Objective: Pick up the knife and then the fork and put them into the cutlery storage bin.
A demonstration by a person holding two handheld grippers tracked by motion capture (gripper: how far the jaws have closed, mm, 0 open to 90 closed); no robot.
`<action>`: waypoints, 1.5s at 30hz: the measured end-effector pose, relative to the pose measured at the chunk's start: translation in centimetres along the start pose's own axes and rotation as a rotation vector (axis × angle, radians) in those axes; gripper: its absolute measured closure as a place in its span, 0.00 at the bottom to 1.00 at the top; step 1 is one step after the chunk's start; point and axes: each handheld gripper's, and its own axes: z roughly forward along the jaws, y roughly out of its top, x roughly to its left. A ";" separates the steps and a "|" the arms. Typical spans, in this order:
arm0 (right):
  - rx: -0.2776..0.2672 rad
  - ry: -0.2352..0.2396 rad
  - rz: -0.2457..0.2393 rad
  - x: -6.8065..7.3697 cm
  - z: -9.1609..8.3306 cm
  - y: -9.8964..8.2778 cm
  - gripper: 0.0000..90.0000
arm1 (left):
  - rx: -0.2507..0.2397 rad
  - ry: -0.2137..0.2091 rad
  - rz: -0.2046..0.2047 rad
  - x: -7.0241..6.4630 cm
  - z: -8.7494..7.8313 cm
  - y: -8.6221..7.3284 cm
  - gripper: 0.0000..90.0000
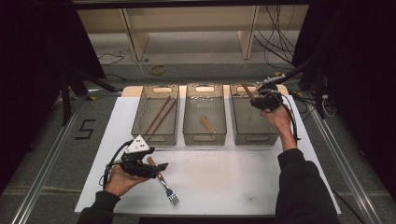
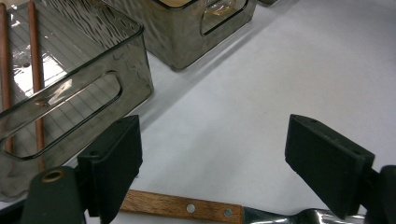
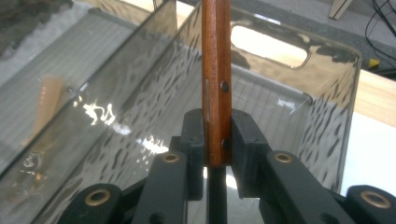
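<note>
On white table sheet (image 1: pixel 233 177), three bins (image 1: pixel 204 120)

White sheet (image 1: pixel 243 182) on the table; a taped "5" (image 1: pixel 85 129) at left; perhaps a yellow cable coil (image 1: pixel 158 69) beyond.

Your work surface is a table (image 1: pixel 224 184) covered by a white sheet; three smoky transparent bins stand on it in a row along the far side: left bin (image 1: pixel 155 115), middle bin (image 1: pixel 204 114), right bin (image 1: pixel 252 121); nearer you, at the left, a wooden-handled fork (image 1: pixel 164 181) lies flat on the sheet.
</note>
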 end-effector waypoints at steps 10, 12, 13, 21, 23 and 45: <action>0.028 -0.007 0.019 0.3 0.7 -0.1 0.60 | 0.005 -0.004 0.006 0.0 0.0 0.0 0.20; 0.012 0.000 0.019 0.3 0.3 -0.1 0.55 | 0.004 -0.002 0.006 0.1 -0.1 0.0 0.20; 0.005 0.003 0.025 0.4 0.1 -0.1 0.52 | 0.004 -0.003 0.008 0.1 -0.1 0.0 0.20; -0.060 0.086 0.012 1.9 -2.5 -1.2 0.39 | 0.006 0.009 0.003 0.4 -0.2 0.0 0.21; -0.077 0.115 0.009 2.5 -3.3 -1.9 0.37 | 0.011 0.008 0.003 0.5 -0.3 0.0 0.21; -0.200 0.274 -0.034 9.0 -9.7 -10.1 0.34 | 0.063 0.050 -0.003 1.9 0.4 -0.2 0.37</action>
